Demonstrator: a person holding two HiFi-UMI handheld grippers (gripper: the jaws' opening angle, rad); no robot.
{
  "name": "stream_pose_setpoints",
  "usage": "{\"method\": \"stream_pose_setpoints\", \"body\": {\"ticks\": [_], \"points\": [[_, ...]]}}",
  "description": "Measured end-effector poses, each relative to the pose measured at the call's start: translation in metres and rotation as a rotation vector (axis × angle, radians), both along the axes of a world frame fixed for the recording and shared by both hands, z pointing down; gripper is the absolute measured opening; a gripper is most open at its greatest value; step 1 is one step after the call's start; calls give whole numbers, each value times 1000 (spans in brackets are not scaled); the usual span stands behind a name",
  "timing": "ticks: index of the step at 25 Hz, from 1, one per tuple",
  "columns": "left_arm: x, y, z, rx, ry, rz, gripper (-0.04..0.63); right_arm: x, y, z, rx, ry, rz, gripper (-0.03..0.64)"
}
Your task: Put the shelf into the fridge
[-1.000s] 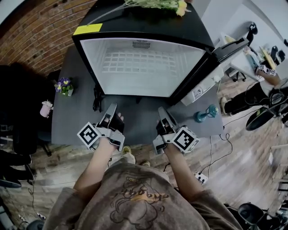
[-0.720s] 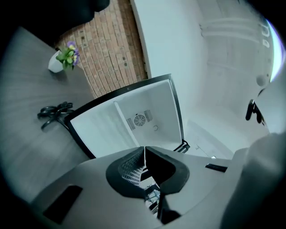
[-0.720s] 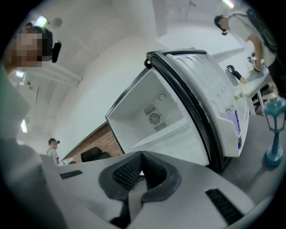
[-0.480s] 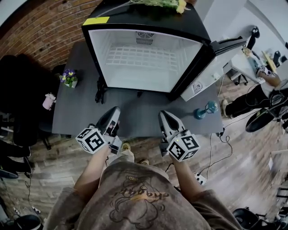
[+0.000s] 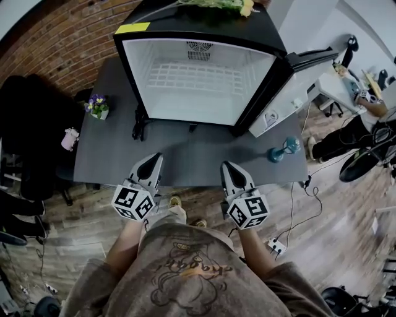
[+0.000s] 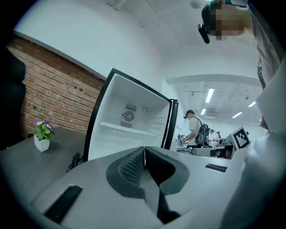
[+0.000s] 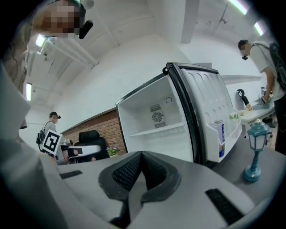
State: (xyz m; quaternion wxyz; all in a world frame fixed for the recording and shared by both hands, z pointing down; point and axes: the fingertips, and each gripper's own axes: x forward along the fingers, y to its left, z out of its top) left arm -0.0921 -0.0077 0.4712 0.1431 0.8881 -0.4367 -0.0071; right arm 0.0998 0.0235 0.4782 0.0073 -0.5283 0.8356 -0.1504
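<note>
My left gripper [image 5: 153, 162] has its jaws pressed together with nothing between them; in the left gripper view the ribbed pads [image 6: 132, 167] meet at the tip. My right gripper [image 5: 229, 168] is the same, jaws closed on nothing, its pads [image 7: 127, 172] touching. Both tips hang over the near edge of the grey table [image 5: 185, 158], side by side and apart from each other, pointing at the fridge [image 5: 272, 46].

The fridge stands open on the table ahead of me, well clear of both grippers. The shelf [image 5: 195, 77] is inside it, a white wire grid that lies level across the cavity from wall to wall. The fan grille [image 5: 198, 54] sits in the back wall above it. The door [image 5: 297, 86] swings out to my right, and the right gripper view shows a can [image 7: 217, 134] in its rack.

A teal lamp figurine [image 5: 281, 150] stands on the table to the right, near the door. To the left stand a small flower pot [image 5: 97, 106] and a pink figure [image 5: 69, 139] near the table's edge. A black cable bundle [image 5: 137, 127] lies beside the fridge's left foot. On top of the fridge lie a yellow note [image 5: 132, 28] and some flowers [image 5: 210, 5].
</note>
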Motion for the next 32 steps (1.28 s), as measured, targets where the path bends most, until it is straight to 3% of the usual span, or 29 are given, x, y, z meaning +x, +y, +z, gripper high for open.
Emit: {"method": "stream_pose_setpoints", "body": {"ticks": [9, 32], "points": [[-8, -5, 5, 1, -6, -39, 31, 14, 1, 11, -17, 28, 48, -2], [-17, -8, -3, -32, 60, -86, 31, 18, -8, 0, -11, 42, 83, -5]]}}
